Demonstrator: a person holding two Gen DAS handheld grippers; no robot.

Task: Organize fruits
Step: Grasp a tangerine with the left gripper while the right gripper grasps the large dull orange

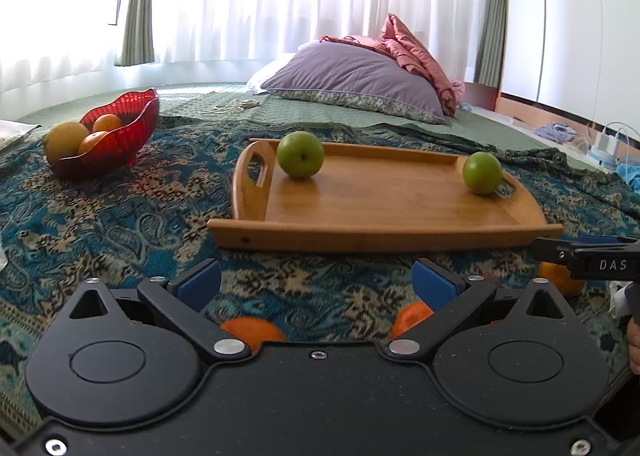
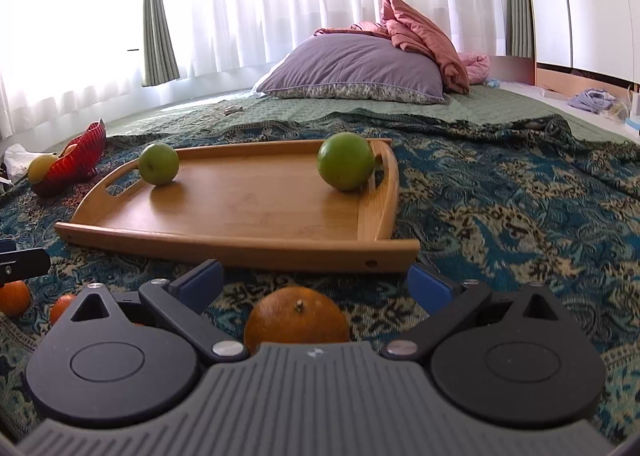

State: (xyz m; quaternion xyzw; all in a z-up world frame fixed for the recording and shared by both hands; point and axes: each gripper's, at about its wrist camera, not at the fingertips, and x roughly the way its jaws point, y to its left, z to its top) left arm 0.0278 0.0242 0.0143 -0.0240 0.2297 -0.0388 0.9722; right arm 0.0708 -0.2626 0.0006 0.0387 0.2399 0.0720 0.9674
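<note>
red bowl [image 1: 120, 131]: far left on the bed, tipped a little, already holding two oranges, with a yellowish fruit at its rim.
left claw [image 1: 318, 284]: jaws spread wide over the patterned blanket [image 1: 120, 215], nothing pinched; two oranges lie low under it, one [image 1: 250, 330] by the left finger, one [image 1: 410, 318] by the right, both half hidden by the claw's body.
left step, as i'd judge it: pick one of the two, not both; centre the gap on it, drop lower so the blue pads [image 1: 200, 282] meet its widest part, then close gently.
wooden tray [image 1: 380, 240]: straight ahead on the blanket, near rail close to the claws; two green apples ride on it, one [image 1: 300, 153] by the left handle, one [image 1: 482, 172] toward the right end.
right claw [image 2: 316, 282]: also wide apart and holding nothing; a single orange [image 2: 297, 318] sits squarely between its fingers, untouched by the pads.
right step, as i'd judge it: well lined up already; sink a touch further and close on the sides, keeping clear of the tray rail.
that orange's looks: round, dull dimpled peel, a small brown stem nub on top; firm enough for a moderate squeeze, but likely to roll on soft cloth if nudged.
risk: the two claws work close together, so one could bump the other.
</note>
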